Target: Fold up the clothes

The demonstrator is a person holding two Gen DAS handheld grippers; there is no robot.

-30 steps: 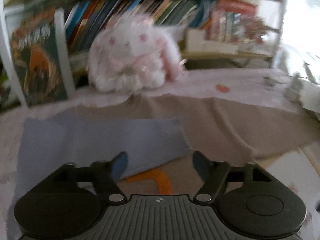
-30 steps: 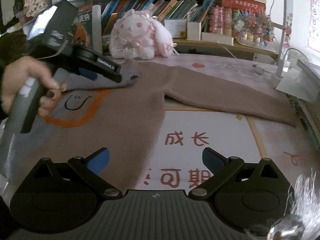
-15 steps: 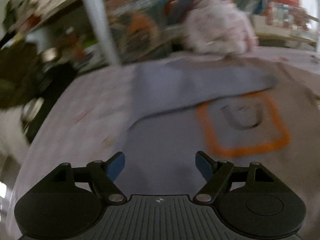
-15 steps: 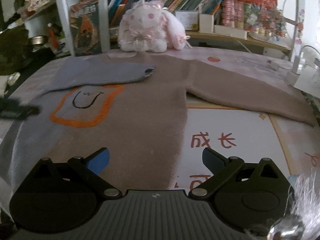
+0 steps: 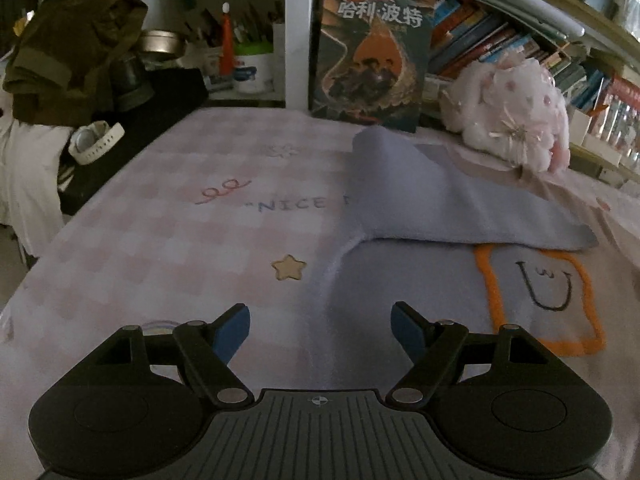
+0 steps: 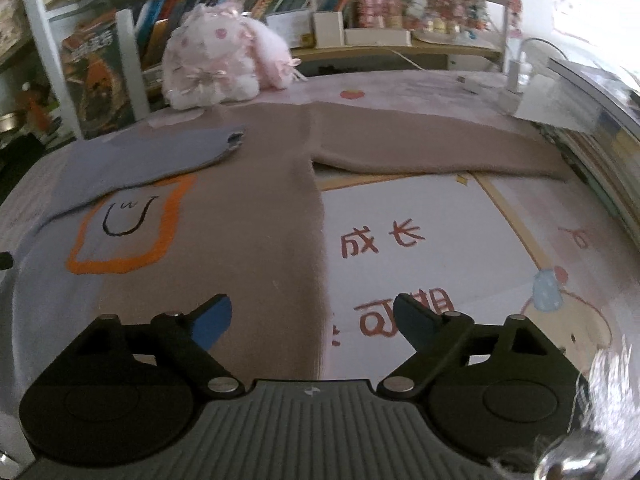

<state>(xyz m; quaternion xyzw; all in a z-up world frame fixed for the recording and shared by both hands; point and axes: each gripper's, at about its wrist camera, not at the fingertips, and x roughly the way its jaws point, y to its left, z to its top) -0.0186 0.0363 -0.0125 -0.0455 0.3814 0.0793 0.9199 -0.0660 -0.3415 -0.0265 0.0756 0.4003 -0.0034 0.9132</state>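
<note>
A sweater, half grey-blue and half brown [image 6: 248, 240], lies flat on the table with an orange-framed smiley on its chest [image 6: 124, 224]. Its grey-blue sleeve [image 6: 160, 156] is folded across the chest; the brown sleeve [image 6: 440, 148] stretches out to the right. In the left wrist view the folded sleeve [image 5: 440, 204] and the grey-blue side edge [image 5: 360, 300] show. My left gripper [image 5: 320, 326] is open and empty, low over that side edge. My right gripper [image 6: 312, 318] is open and empty over the brown hem edge.
A pink checked tablecloth [image 5: 180, 248] covers the table. A pink plush rabbit [image 6: 220, 68] and an upright book [image 5: 372, 52] stand at the back by bookshelves. A dark garment pile [image 5: 72, 48] and a watch [image 5: 94, 142] are at far left. Papers [image 6: 560, 96] lie at right.
My left gripper has let go of the grey-blue sleeve, leaving it across the chest, and swung back left to the sweater's side edge. My right gripper has shifted slightly right.
</note>
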